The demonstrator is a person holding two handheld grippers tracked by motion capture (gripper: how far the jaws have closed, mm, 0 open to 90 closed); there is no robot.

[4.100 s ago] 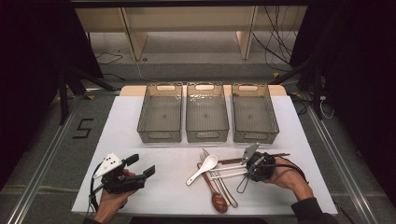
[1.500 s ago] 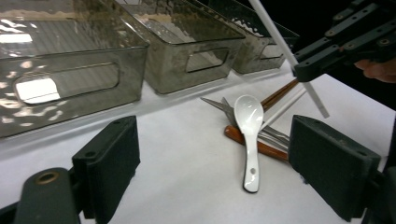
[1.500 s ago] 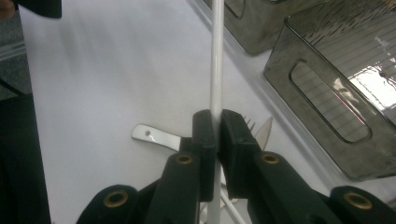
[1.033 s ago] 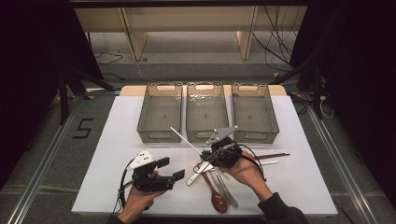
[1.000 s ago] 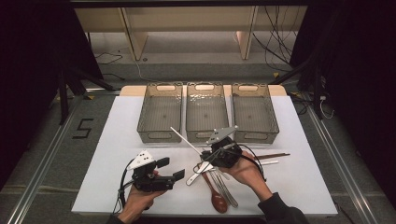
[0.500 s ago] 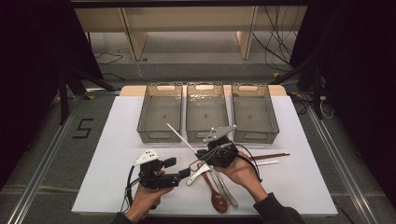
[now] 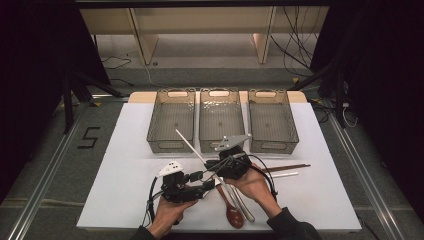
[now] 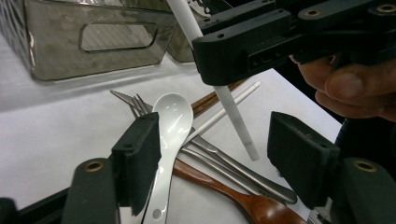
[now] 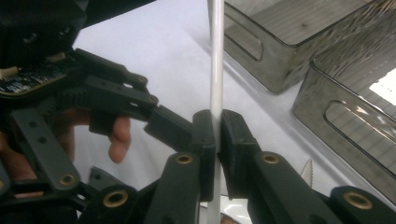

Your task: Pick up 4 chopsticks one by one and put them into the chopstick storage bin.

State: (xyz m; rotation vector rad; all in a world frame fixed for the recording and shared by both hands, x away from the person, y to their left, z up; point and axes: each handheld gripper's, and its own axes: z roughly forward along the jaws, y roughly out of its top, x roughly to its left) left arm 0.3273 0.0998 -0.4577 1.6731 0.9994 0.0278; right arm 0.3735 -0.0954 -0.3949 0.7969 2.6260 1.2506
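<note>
My right gripper (image 7: 211,166) (image 9: 217,135) is shut on a white chopstick (image 7: 189,144) (image 9: 215,79), which slants up and to the left above the table. My left gripper (image 7: 205,181) (image 8: 217,154) sits just left of it, jaws apart on either side of the chopstick's lower end (image 8: 238,121). The pads do not touch it. These jaws have just been closing. Under them lies a pile of cutlery: a white ceramic spoon (image 8: 173,116), a fork (image 8: 140,101), a wooden spoon (image 7: 233,215) (image 8: 254,207) and metal handles (image 8: 233,165).
Three empty grey plastic bins (image 7: 171,120) (image 7: 221,119) (image 7: 272,120) stand in a row at the back of the white table (image 7: 125,165). A brown chopstick (image 7: 292,167) and another white one (image 7: 285,175) lie to the right of the pile.
The left gripper has moved right, up to the right gripper, and its jaws have narrowed around the chopstick's lower end. The right gripper keeps the chopstick lifted and has hardly moved.
</note>
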